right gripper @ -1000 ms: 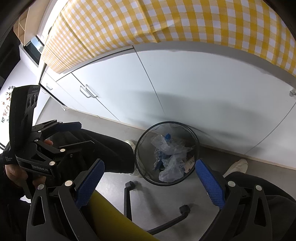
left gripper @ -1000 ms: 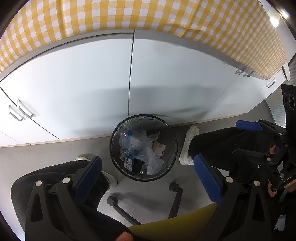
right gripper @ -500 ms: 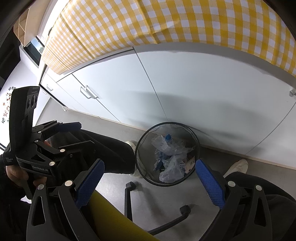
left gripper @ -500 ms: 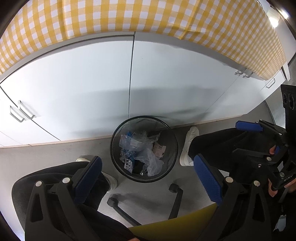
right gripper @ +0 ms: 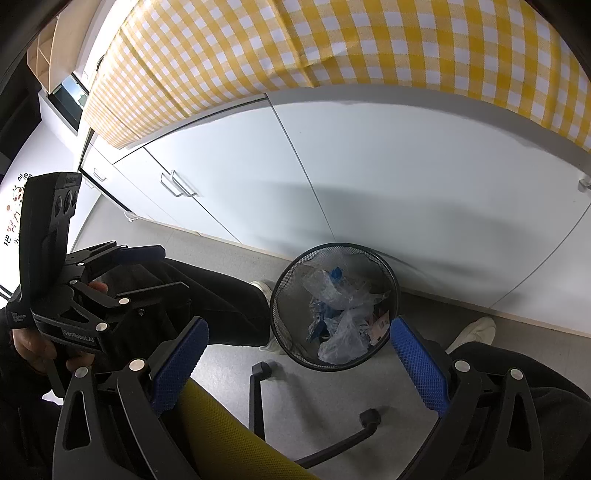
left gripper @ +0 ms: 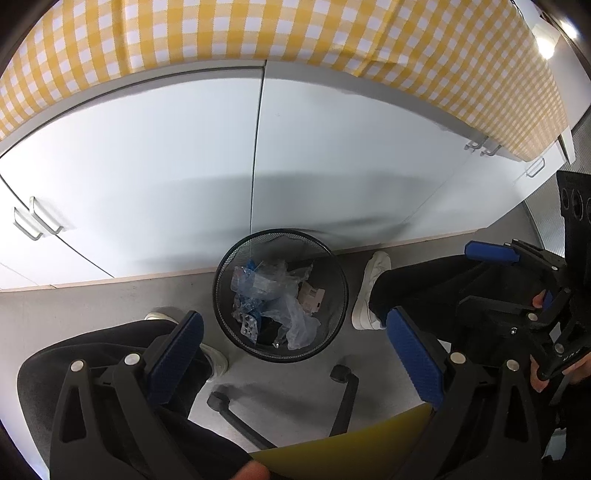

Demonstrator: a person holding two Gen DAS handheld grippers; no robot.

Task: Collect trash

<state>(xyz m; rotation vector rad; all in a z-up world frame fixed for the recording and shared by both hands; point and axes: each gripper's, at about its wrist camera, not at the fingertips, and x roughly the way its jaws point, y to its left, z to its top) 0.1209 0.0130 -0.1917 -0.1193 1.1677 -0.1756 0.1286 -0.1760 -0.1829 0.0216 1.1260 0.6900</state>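
A black wire-mesh trash bin [left gripper: 332,280] stands on the grey floor against the white cabinets; it also shows in the right wrist view [right gripper: 391,273]. It holds crumpled clear plastic [left gripper: 295,321], blister packs and a pink carton. My left gripper [left gripper: 291,339] is open and empty, held above the bin. My right gripper [right gripper: 299,350] is open and empty, also above the bin. Each gripper appears in the other's view: the right one [left gripper: 524,284] at the far right, the left one [right gripper: 110,273] at the left.
White cabinet doors [left gripper: 177,177] under a yellow checked tablecloth [left gripper: 295,33] fill the background. The person's legs and white shoes [left gripper: 369,291] flank the bin. A yellow office chair seat [right gripper: 229,435] and its black wheeled legs [left gripper: 343,398] lie below.
Both views have shifted only slightly; both grippers stay open and empty over the bin.
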